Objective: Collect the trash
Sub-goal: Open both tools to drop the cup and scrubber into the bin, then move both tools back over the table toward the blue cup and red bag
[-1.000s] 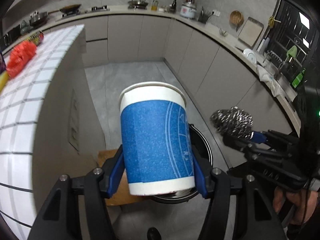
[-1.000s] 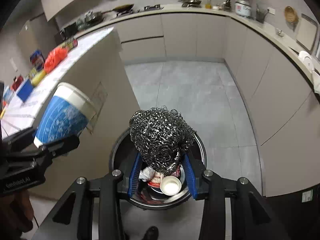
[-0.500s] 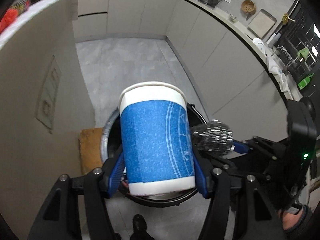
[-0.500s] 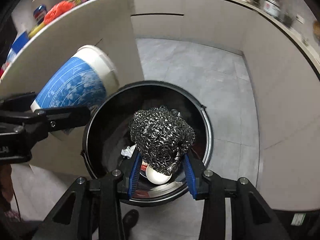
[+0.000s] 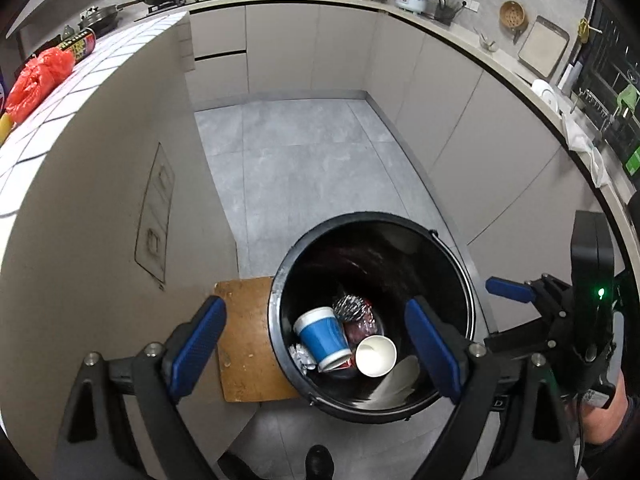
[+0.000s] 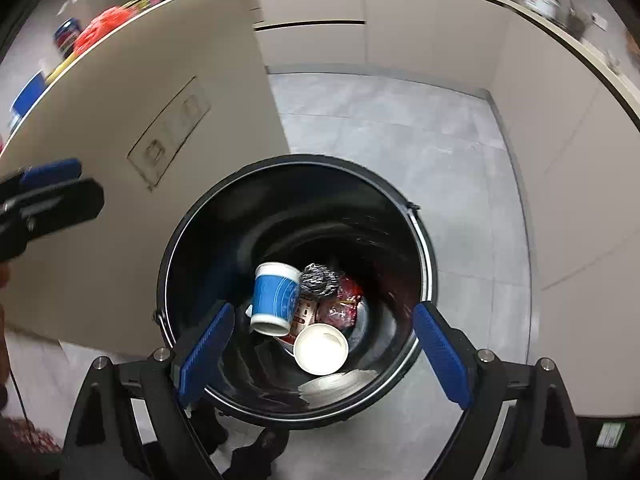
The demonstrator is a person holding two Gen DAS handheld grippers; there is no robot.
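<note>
Inside bin (image 6: 424, 248): blue cup (image 6: 275, 298), steel scourer (image 6: 320, 280), white cup (image 6: 321, 349).

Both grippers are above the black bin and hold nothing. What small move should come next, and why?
Probably lift both away from the bin and turn toward the tiled counter. The blue cup and steel scourer already lie inside, the left gripper and right gripper are open and empty, and a red plastic bag on the counter may be trash.

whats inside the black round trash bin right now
In the black round trash bin: a blue paper cup, a steel wool scrubber, a white paper cup, red wrappers and crumpled foil. Anything beneath them is covered.
</note>
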